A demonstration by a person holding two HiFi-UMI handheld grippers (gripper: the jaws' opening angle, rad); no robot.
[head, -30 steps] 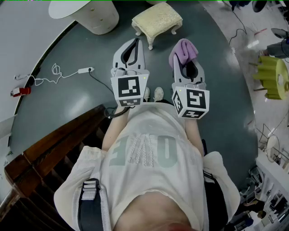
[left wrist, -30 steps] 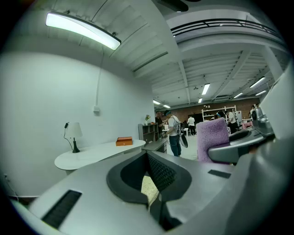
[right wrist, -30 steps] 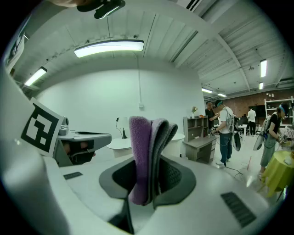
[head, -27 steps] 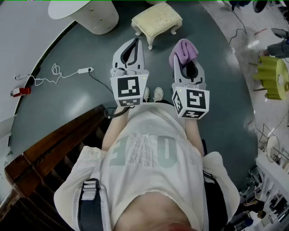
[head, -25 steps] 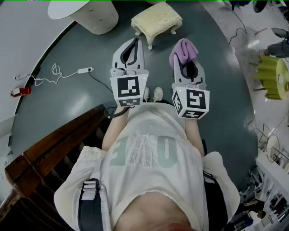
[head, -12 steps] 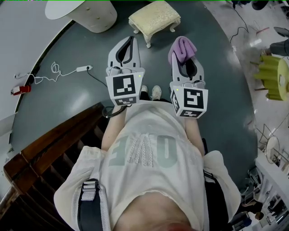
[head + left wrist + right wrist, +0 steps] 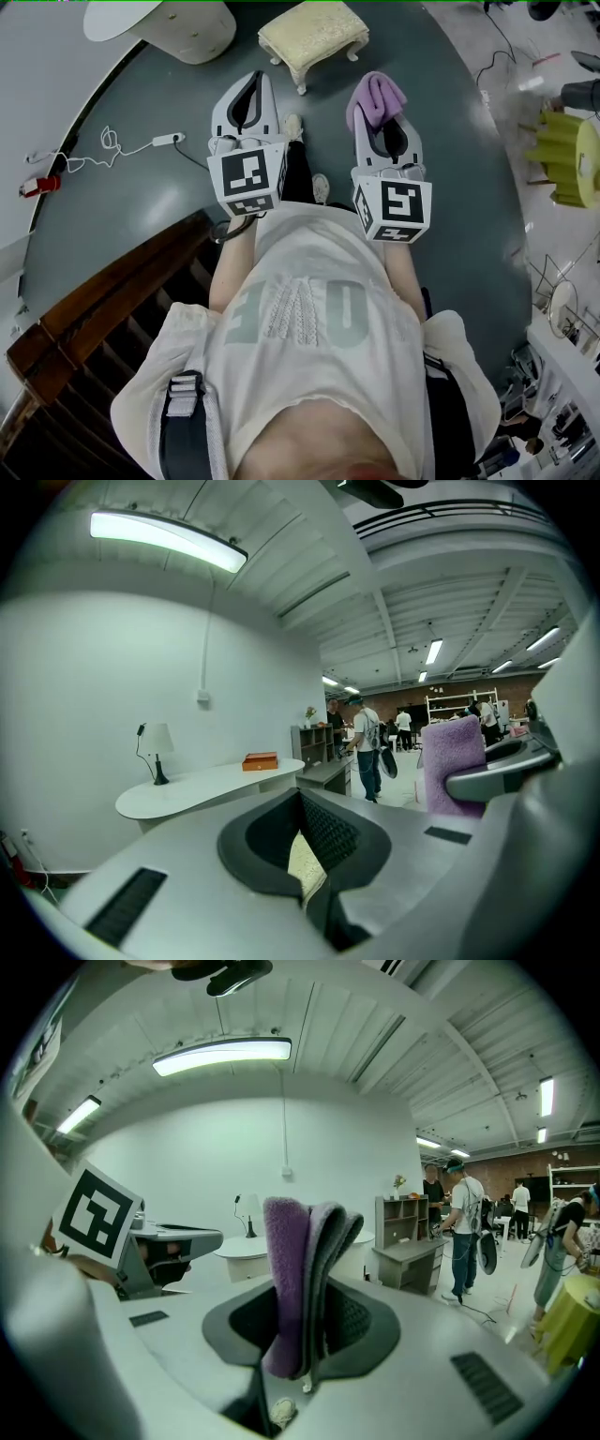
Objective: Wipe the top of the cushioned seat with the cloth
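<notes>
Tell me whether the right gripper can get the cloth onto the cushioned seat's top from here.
Probably yes: the right gripper is shut on the cloth, and only bare floor lies between it and the cushioned seat ahead, its top uncovered.

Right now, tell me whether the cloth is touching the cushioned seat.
No, the cloth is pinched in the right tongs, clearly apart from the cushioned seat.

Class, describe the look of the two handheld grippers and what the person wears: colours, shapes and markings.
The left gripper and right gripper are pale grey, wedge-shaped shells with dark linings around a teardrop opening. Each carries a white cube printed with black square markers. The person wears a cream short-sleeved T-shirt with faded lettering.
</notes>
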